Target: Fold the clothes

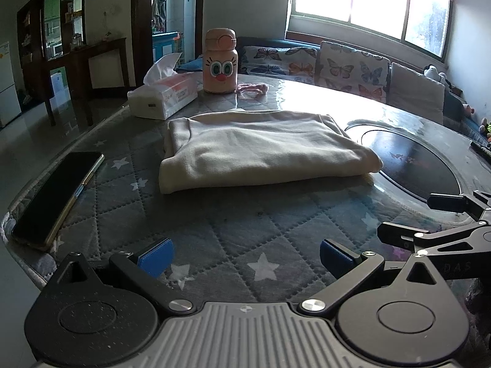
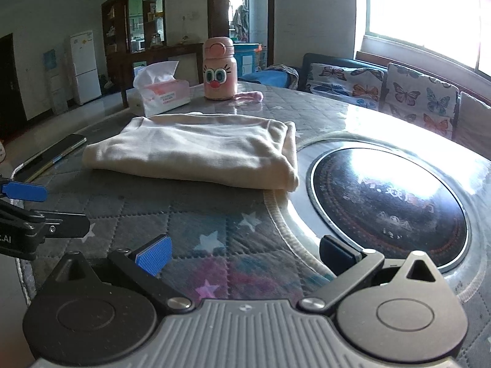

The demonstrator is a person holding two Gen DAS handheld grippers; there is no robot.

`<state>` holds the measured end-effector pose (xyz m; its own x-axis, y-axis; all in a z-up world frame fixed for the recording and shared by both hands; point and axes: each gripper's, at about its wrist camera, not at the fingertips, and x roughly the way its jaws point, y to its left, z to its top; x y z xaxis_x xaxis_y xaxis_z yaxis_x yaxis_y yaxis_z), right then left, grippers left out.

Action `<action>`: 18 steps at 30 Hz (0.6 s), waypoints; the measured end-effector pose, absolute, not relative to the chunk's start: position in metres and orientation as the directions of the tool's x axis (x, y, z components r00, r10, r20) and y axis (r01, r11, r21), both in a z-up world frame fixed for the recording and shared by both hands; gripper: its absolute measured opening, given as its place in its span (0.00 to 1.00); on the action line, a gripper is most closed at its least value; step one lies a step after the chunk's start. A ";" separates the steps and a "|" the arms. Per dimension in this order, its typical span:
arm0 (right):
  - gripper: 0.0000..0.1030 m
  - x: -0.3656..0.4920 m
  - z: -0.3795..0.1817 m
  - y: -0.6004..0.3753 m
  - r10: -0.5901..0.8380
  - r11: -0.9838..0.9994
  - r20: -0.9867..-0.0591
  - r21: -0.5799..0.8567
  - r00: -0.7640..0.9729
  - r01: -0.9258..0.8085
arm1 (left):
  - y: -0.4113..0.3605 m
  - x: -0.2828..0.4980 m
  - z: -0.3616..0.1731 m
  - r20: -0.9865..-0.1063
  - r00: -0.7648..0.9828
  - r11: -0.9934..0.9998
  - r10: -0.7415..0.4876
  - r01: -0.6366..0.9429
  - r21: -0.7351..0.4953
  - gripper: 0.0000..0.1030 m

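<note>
Left gripper (image 1: 245, 259) open wide, blue pads (image 1: 156, 259) far apart, nothing held, low over the starry mat (image 1: 233, 230). Right gripper (image 2: 245, 256) open wide too, empty, over the mat's edge. Folded cream cloth (image 1: 260, 156) flat on the table (image 1: 307, 98), at 12 o'clock from both grippers, well apart from them. Phone (image 1: 58, 193) at 9 o'clock from the cloth, near the table's edge. Tissue box (image 1: 164, 98) at 11 o'clock behind the cloth. Pink bottle (image 1: 220, 61) with big eyes just beside the box, upright. Dark round plate (image 2: 389, 205) at 3 o'clock, touching the cloth's corner. Butterfly cushions (image 1: 353, 67) behind the table, under a bright window (image 1: 368, 0).
</note>
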<state>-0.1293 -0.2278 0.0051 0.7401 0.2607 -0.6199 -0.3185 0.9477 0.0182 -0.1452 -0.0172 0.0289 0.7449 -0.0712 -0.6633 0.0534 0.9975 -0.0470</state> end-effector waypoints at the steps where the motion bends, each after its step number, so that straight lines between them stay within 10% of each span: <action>1: 1.00 -0.130 0.005 -0.229 0.259 0.949 -0.620 0.020 0.740 -0.316 | -0.018 -0.145 0.029 -0.664 0.745 0.997 -0.072 0.055 -0.046 1.00; 18: 1.00 -0.134 0.004 -0.231 0.270 0.947 -0.620 0.030 0.737 -0.321 | -0.023 -0.145 0.028 -0.666 0.743 0.998 -0.060 0.047 -0.037 1.00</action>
<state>-0.1340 -0.2307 0.0040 0.7366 0.2695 -0.6203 -0.3209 0.9466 0.0302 -0.1453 -0.0231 0.0278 0.7434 -0.0598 -0.6662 0.0474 0.9982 -0.0367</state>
